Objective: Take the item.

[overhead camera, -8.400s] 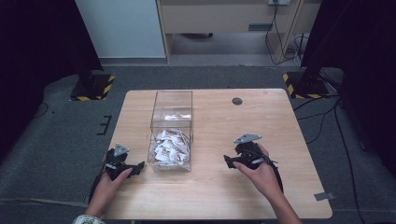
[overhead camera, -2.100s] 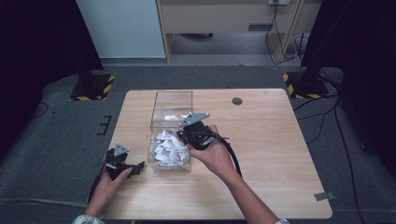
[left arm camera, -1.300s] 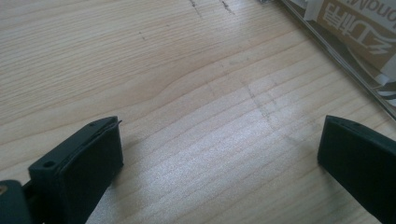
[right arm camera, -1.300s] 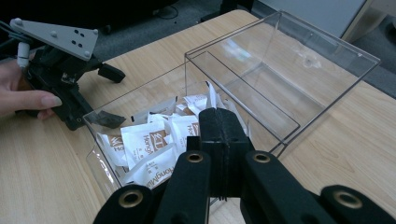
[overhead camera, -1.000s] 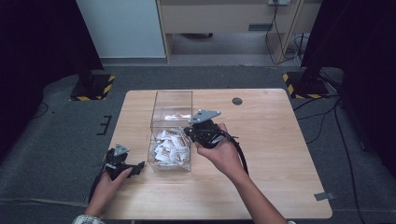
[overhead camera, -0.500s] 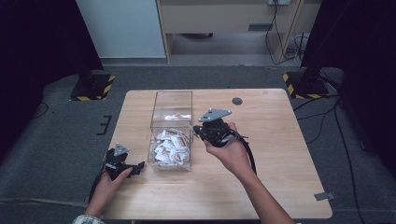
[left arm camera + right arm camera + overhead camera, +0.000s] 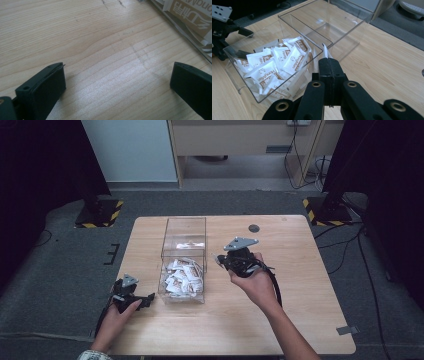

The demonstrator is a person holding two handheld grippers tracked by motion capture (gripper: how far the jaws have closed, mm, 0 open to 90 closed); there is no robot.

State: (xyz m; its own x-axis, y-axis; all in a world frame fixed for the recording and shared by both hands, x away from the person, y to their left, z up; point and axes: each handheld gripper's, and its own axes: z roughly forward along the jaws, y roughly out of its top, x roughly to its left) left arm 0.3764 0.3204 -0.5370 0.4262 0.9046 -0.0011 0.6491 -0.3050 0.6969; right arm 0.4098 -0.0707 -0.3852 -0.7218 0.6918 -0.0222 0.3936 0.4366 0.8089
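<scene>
Right hand-held gripper point(image 7: 328, 65) clamps one sachet point(image 7: 325, 51) by its edge beside the clear box point(image 7: 294, 21) over the worktop point(image 7: 300, 270); light, limp, crinkly, best pinched at the sealed seam.

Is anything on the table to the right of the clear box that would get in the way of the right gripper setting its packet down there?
Nothing visible. The right gripper, shut on a packet, is beside the clear box, over bare table.
</scene>
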